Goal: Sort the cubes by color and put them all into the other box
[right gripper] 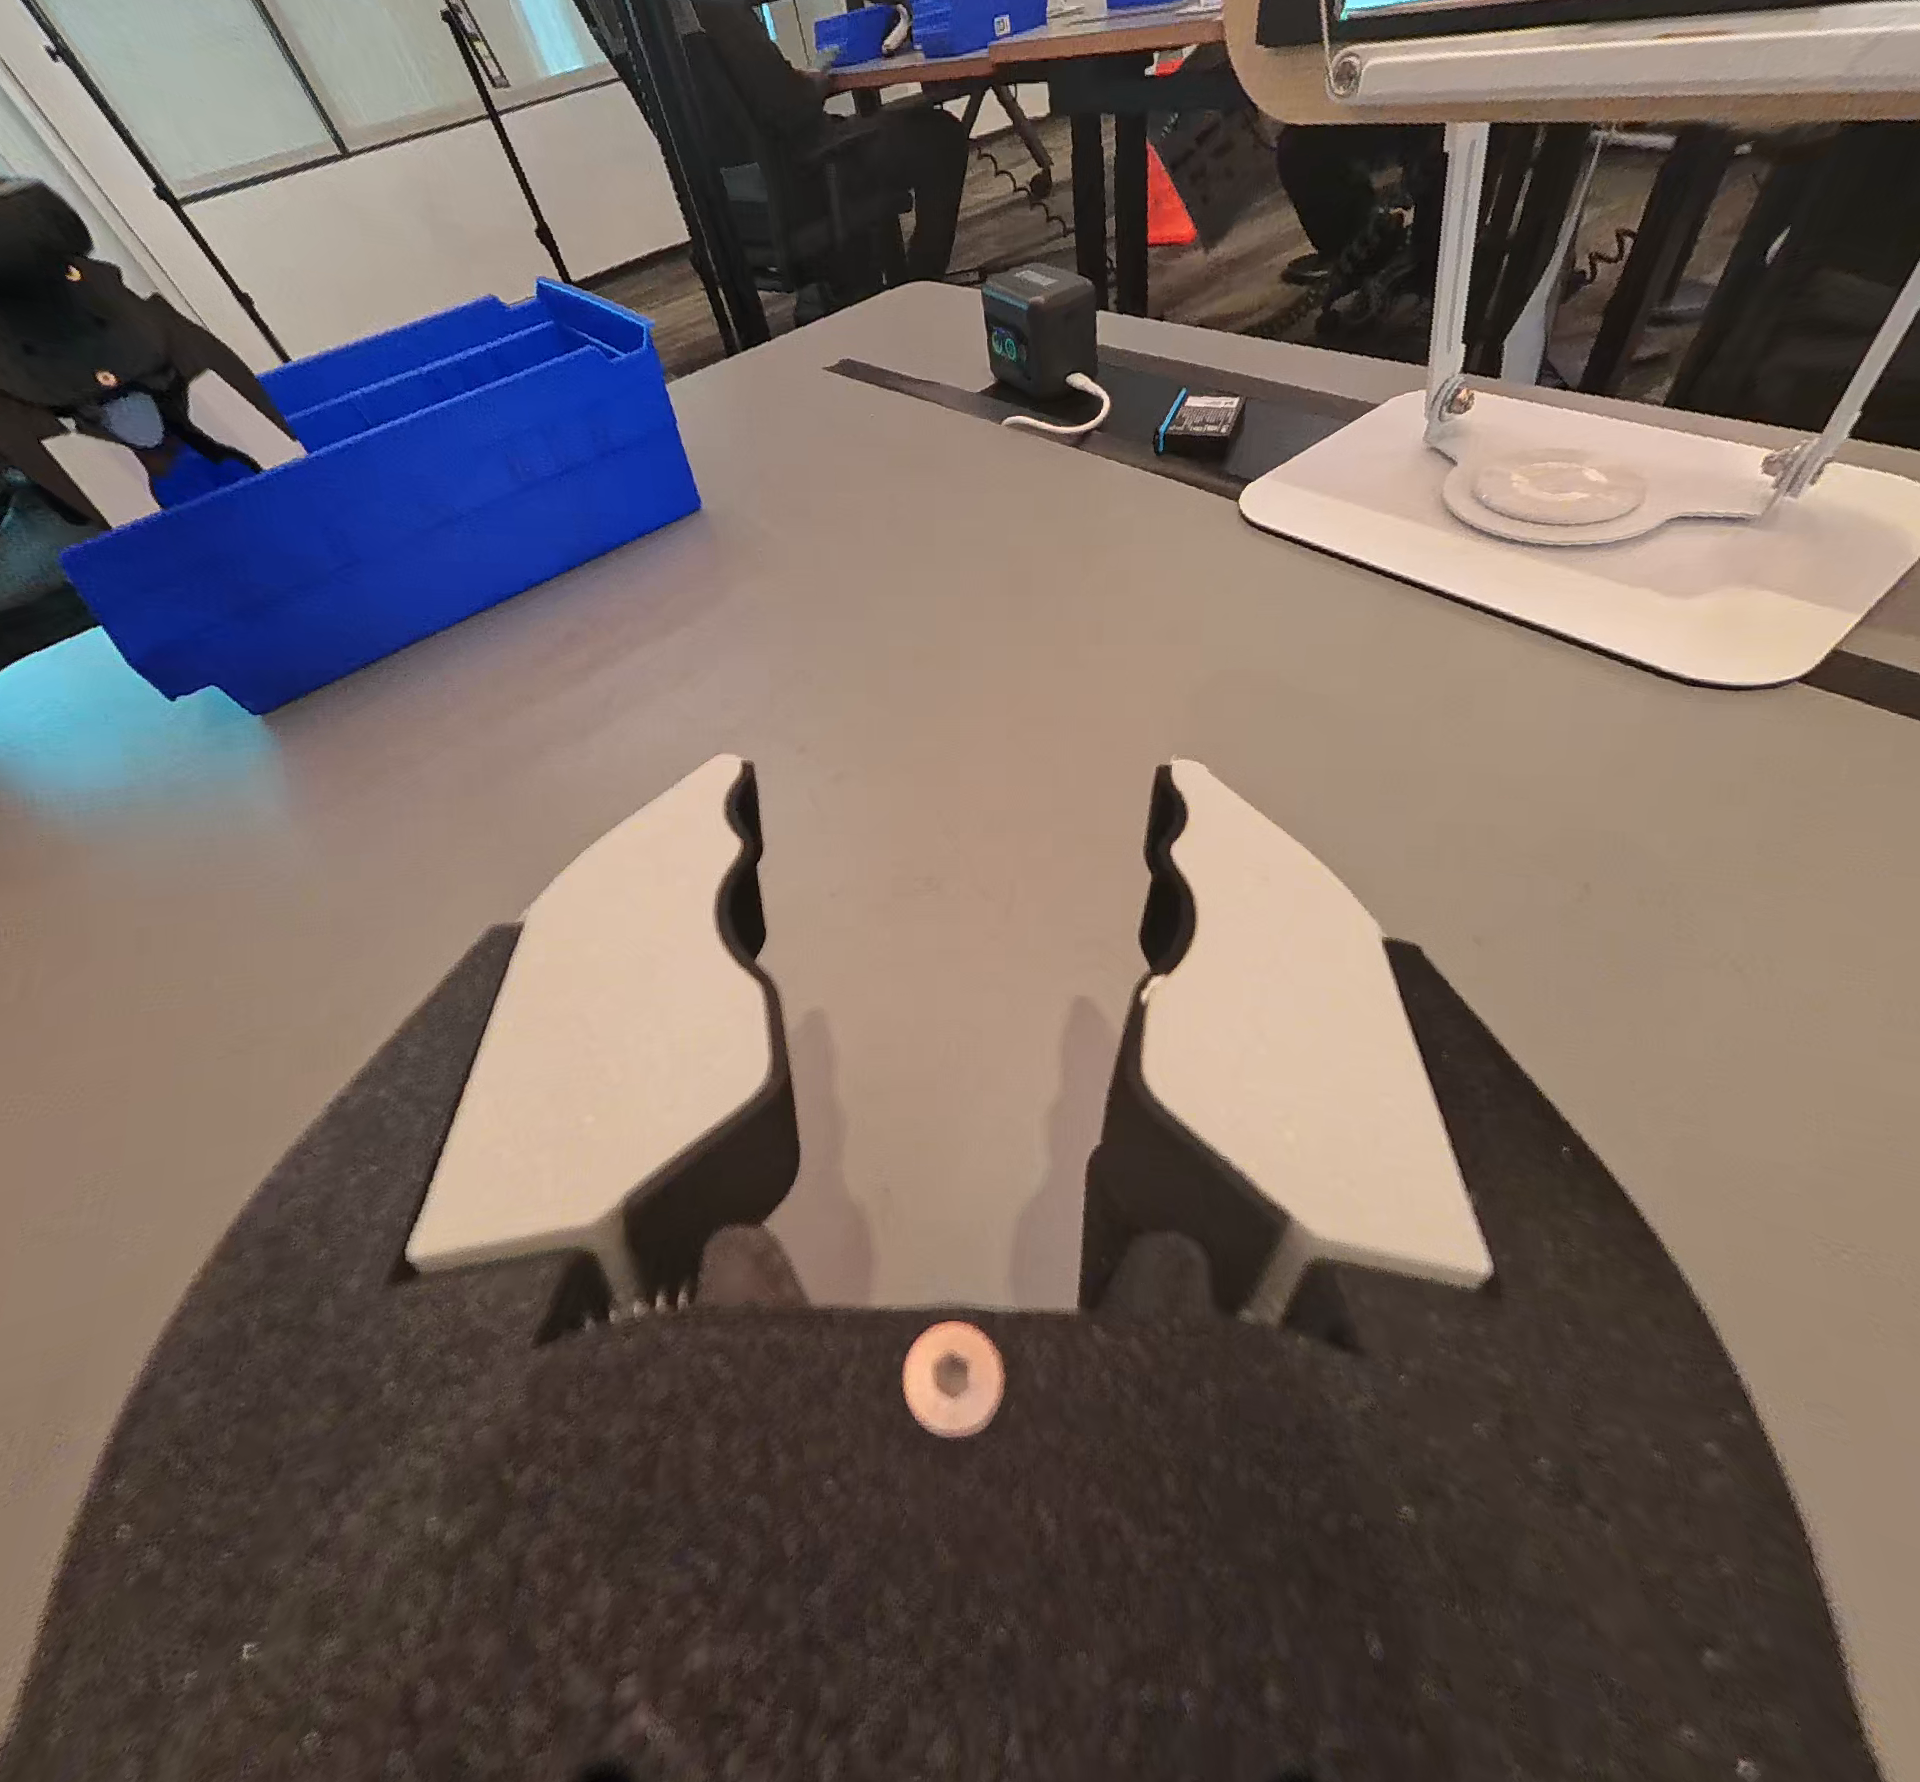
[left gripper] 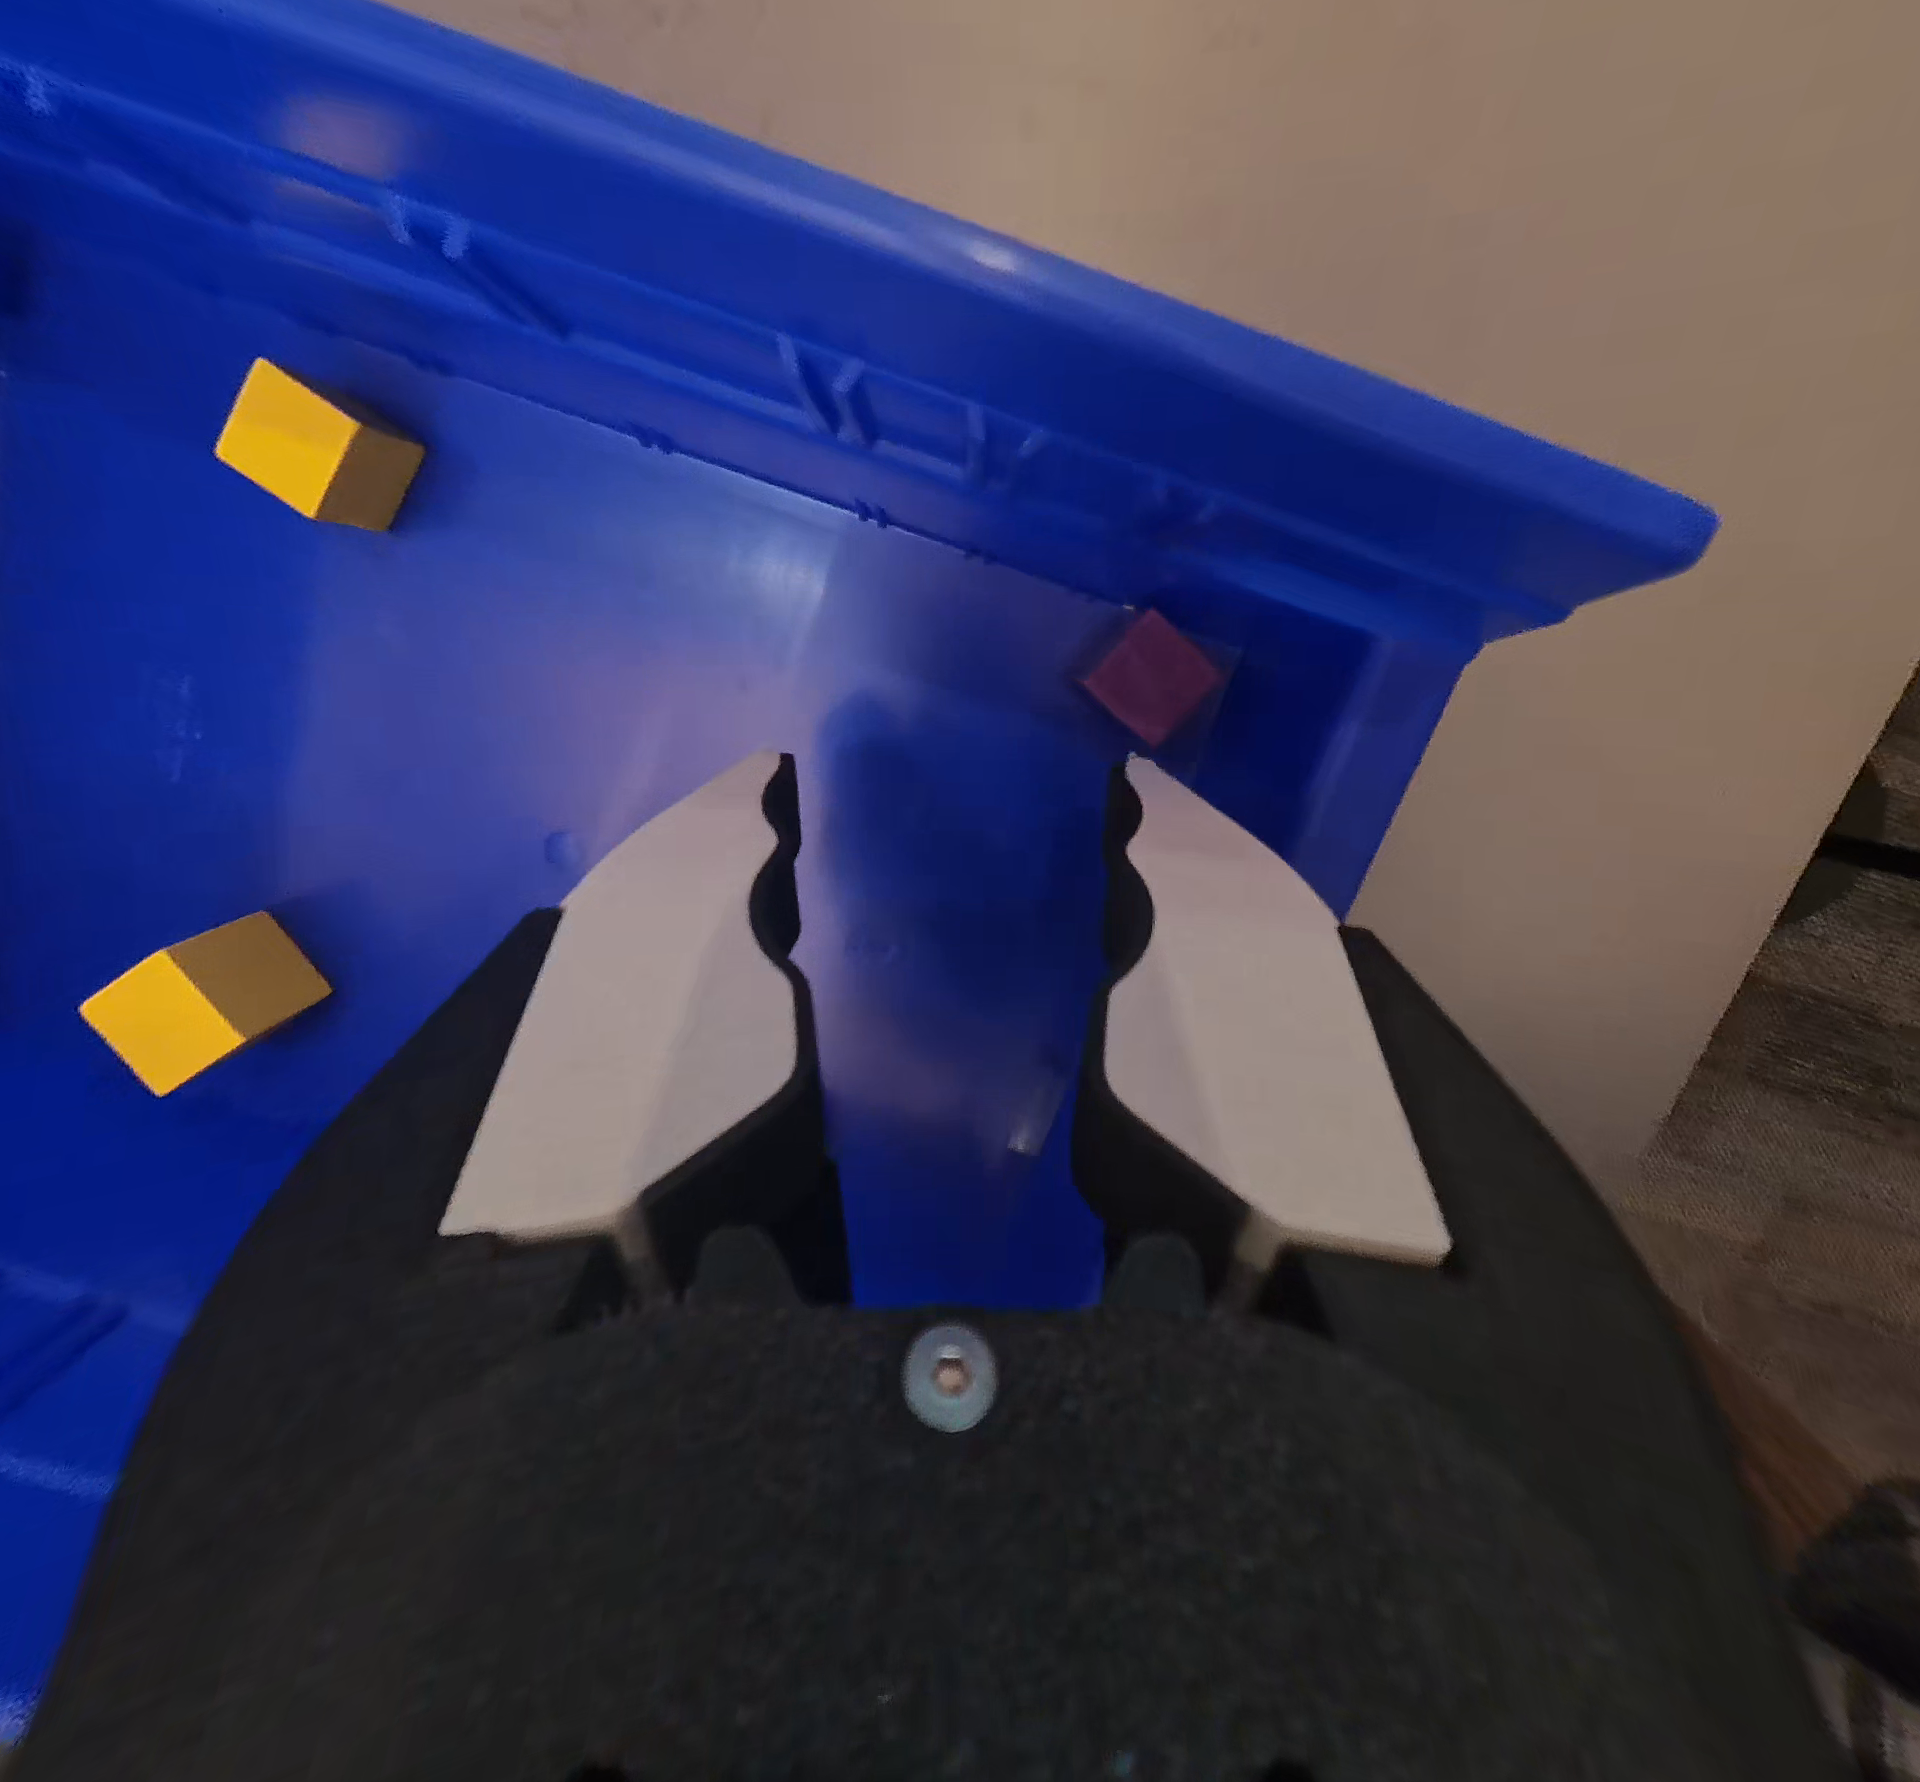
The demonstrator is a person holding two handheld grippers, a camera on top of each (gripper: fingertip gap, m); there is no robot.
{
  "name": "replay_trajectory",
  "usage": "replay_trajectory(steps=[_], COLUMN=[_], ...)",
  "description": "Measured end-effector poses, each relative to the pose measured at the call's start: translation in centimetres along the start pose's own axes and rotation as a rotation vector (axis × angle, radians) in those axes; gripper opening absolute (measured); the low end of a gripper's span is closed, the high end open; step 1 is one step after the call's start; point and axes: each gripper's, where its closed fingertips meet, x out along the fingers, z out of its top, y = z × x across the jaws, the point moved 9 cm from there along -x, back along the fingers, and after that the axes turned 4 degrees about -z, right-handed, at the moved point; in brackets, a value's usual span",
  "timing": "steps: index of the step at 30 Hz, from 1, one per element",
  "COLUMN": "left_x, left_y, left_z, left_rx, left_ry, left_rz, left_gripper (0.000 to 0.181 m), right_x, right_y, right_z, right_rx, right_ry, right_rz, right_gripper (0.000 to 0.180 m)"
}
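Three cubes show on the floor of the blue box [left gripper: 520,652] in the left wrist view. One yellow cube [left gripper: 317,446] sits up near the far wall, a second yellow cube [left gripper: 203,1000] lies nearer the camera on the same side, well apart from the first. A purple cube [left gripper: 1151,676] is tucked into the far right corner, just beside the wall, a little blurred and partly in shadow. The box runs off the left and bottom edges, so the rest of its floor is cut off, and the gripper body hides the near part.

The left gripper [left gripper: 954,771] hangs over the box floor, jaws moderately apart and empty; only blue floor shows between them. The purple cube lies just past the right fingertip, not between the jaws.

Over to the right wrist view: the right gripper [right gripper: 956,771] hovers low over the grey table [right gripper: 935,610], jaws wide, nothing in them. A blue box [right gripper: 416,527] stands at the left of the table; its inside is mostly hidden by the near wall, so no cubes can be made out there. A dark gripper [right gripper: 94,350] reaches in at its left end, cut off by the frame. Farther back sit a small black device [right gripper: 1039,330] with a white cable, a flat black pack [right gripper: 1200,423] and a white stand base [right gripper: 1558,569].
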Motion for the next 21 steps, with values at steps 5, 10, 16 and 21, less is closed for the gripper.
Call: replay_trajectory(steps=[5,10,16,21], left_x=[0.7,1.6,2.1,3.0], left_y=[-0.3,-0.5,-0.4,0.0], left_z=[0.1,0.3,0.8,1.0], left_rx=[0.004,0.021,0.041,0.058], left_ry=[0.032,0.079,0.095,0.131], left_rz=[-0.042,-0.088,-0.100,-0.061], left_gripper=[0.058,0.060,0.063,0.070], right_x=[-0.2,-0.5,-0.8,-1.2], right_y=[-0.2,-0.3,-0.4,-0.3], right_z=[-0.2,-0.2,0.1,0.4], right_rx=[0.016,0.016,0.013,0.001], right_ry=[-0.009,-0.015,-0.024,-0.039], right_rz=[0.004,0.005,0.003,-0.007], right_gripper=[0.072,0.072,0.073,0.073])
